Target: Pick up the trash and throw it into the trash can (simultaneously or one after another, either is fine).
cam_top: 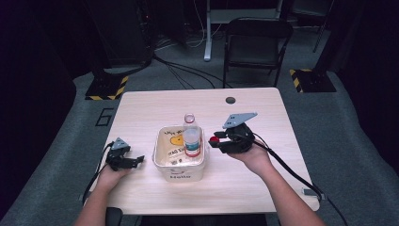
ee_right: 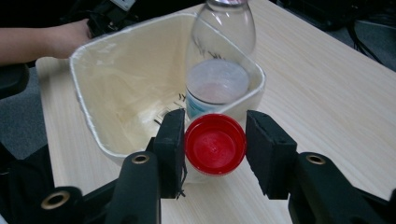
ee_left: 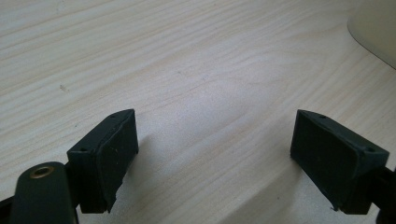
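Note:
A clear plastic bottle (cam_top: 191, 136) with no cap stands upright inside a cream bin (cam_top: 162, 157) at the table's middle. My right gripper (cam_top: 214, 140) hovers just right of the bin, shut on a red bottle cap (cam_top: 214, 139). In the right gripper view the red cap (ee_right: 215, 143) sits squeezed between both black pads (ee_right: 170, 144), with the bottle (ee_right: 224, 60) and the bin (ee_right: 116, 93) behind it. My left gripper (cam_top: 139, 159) rests on the table left of the bin, open. The left gripper view has its jaws wide apart over bare wood, left gripper (ee_left: 215, 154) holding nothing.
The bin wears a thin plastic liner and has print on its front. A small dark grommet hole (cam_top: 230, 100) sits near the table's far edge. A black chair (cam_top: 254, 44) and cables stand beyond the table. Bare wood lies in front of the bin.

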Demonstrator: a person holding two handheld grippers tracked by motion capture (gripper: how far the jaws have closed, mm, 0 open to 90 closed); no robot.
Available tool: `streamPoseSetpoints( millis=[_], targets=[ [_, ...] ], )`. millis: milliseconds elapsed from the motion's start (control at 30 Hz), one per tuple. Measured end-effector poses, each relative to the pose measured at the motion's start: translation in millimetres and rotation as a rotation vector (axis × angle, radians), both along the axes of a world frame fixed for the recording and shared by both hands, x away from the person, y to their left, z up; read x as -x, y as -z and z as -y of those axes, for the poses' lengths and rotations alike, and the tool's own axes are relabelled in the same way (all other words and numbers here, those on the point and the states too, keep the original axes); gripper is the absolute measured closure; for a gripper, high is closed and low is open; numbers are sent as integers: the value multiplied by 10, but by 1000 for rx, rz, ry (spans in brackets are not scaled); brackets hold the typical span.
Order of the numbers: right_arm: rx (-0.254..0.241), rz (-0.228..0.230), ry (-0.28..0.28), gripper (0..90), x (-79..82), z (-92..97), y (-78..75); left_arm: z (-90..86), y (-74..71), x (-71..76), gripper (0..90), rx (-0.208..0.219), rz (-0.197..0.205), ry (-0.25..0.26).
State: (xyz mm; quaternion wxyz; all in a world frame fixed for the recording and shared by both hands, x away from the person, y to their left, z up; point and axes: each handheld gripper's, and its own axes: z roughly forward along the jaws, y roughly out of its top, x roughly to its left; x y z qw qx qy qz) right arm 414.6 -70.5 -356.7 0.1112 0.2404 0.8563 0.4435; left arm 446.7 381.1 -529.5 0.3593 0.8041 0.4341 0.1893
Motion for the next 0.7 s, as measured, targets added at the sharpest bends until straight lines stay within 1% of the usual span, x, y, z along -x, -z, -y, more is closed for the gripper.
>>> streamPoseSetpoints(
  millis=[67,100,133,167,233,300,333,367,400,467,500,533,600,700],
  targets=[
    [2,4,-8,581,6,-18,-28,1,3,-1,149,2,3,-2],
    [3,11,-21,581,25,-57,-85,1,2,0,149,1,3,-2],
    [3,11,-21,581,25,-57,-85,1,4,-1,149,4,4,-1],
    [8,18,-41,581,39,-102,-137,1,2,0,149,1,3,-2],
    [14,29,-58,581,58,-152,-183,2,4,0,149,3,4,-1],
    [15,24,-62,581,69,-178,-204,1,4,0,149,3,4,-1],
    [25,38,-85,581,75,-230,-245,1,4,-1,149,4,4,-1],
    [23,36,-87,581,80,-247,-256,1,4,-1,149,3,4,-1],
    [23,36,-87,581,80,-247,-256,1,4,-1,149,3,4,-1],
    [22,34,-111,580,82,-312,-285,1,3,-1,149,1,5,-2],
    [22,34,-111,580,82,-312,-285,1,3,-1,149,1,5,-2],
    [13,30,-130,581,82,-364,-282,1,3,-1,149,1,5,-2],
    [4,21,-133,581,82,-398,-267,1,3,-1,149,1,5,-2],
    [9,18,-140,580,71,-433,-237,1,3,-1,149,1,5,-1]
  ],
)
